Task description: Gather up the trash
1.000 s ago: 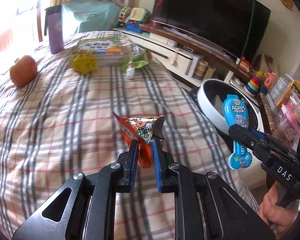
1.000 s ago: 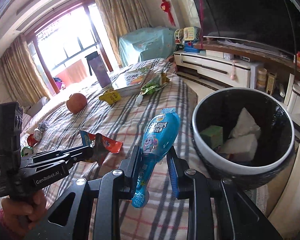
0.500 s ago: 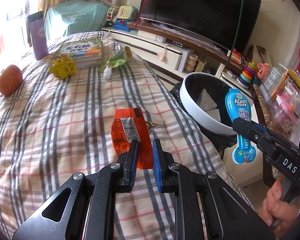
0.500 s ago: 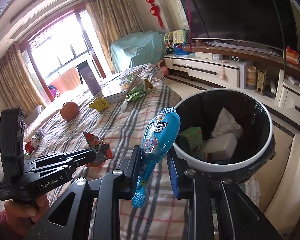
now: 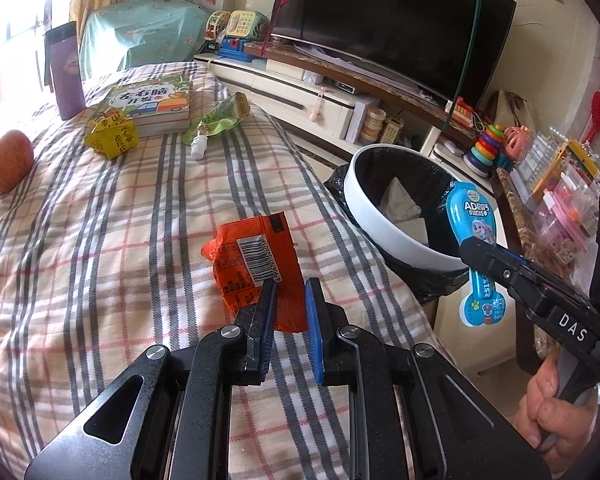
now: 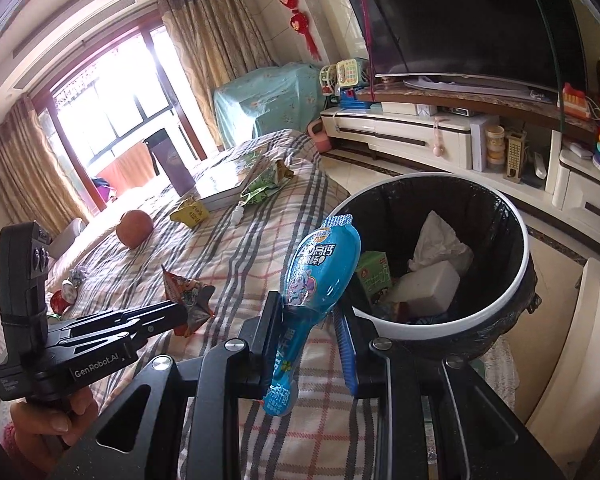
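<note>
Gripping an orange snack wrapper (image 5: 256,256) by its lower edge, the left gripper (image 5: 288,300) is holding it above the plaid bedspread (image 5: 100,240), its fingers closed onto the foil with a gap still showing between the blue pads; a white barcode label is facing the left wrist camera, its digits too small to read. From the right wrist view the same wrapper (image 6: 188,296) is showing a cartoon print, and the left gripper's side (image 6: 100,356) is carrying the words "GenRobot.AI".

The right gripper (image 6: 308,328) is clamping a blue spoon-shaped packet (image 6: 320,268) around its narrow neck, holding it just beside the rim of the trash bin (image 6: 520,248). In the left wrist view this packet (image 5: 474,224) is reading "AD" followed by Chinese characters over a cartoon puppy, and the right gripper's body (image 5: 496,256) is bearing the letters "DAS".

The bin, white-rimmed with a black liner, is standing on the floor against the bed and is holding crumpled white tissue (image 6: 440,244), a white block and a small green carton (image 6: 374,272).

Farther up the bed a yellow wrapper (image 5: 110,138) printed with Chinese characters is lying against a children's book (image 5: 152,102) with a large Chinese title, a green wrapper (image 5: 220,118) is lying beside the book, and an apple (image 5: 8,160) is sitting well apart to the left
</note>
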A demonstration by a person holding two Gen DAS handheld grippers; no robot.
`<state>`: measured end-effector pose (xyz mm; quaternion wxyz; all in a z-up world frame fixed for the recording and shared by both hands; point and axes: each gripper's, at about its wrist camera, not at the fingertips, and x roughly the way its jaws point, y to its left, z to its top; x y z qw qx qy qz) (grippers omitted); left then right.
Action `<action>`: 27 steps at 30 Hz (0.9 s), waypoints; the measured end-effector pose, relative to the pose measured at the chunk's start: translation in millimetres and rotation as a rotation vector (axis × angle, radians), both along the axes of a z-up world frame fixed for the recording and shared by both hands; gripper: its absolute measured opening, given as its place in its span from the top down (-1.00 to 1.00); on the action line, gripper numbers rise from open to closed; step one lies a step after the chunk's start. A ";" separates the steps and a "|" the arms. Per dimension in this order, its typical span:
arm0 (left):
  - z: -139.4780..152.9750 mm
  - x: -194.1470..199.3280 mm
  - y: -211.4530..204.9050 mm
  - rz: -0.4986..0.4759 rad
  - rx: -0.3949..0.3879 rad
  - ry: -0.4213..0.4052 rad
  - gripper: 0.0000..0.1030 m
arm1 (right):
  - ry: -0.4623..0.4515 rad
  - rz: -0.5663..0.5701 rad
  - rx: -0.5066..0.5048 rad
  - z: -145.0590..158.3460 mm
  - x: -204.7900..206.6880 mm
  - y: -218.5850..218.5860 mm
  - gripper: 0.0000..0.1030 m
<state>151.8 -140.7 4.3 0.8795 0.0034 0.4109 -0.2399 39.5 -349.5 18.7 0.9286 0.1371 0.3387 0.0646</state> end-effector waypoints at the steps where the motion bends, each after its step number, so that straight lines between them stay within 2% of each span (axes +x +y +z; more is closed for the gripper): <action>1: -0.1 -0.2 -0.1 -0.001 -0.001 0.001 0.73 | 0.001 0.001 -0.001 -0.7 0.1 0.3 0.48; 20: 6.4 -1.0 -17.4 -0.049 -0.026 -0.001 0.73 | 0.009 -0.025 0.001 -1.8 -2.4 -8.6 0.49; 27: 6.7 -6.8 3.6 -0.022 -0.037 -0.005 0.73 | 0.008 -0.028 0.012 -1.2 -1.7 -9.8 0.48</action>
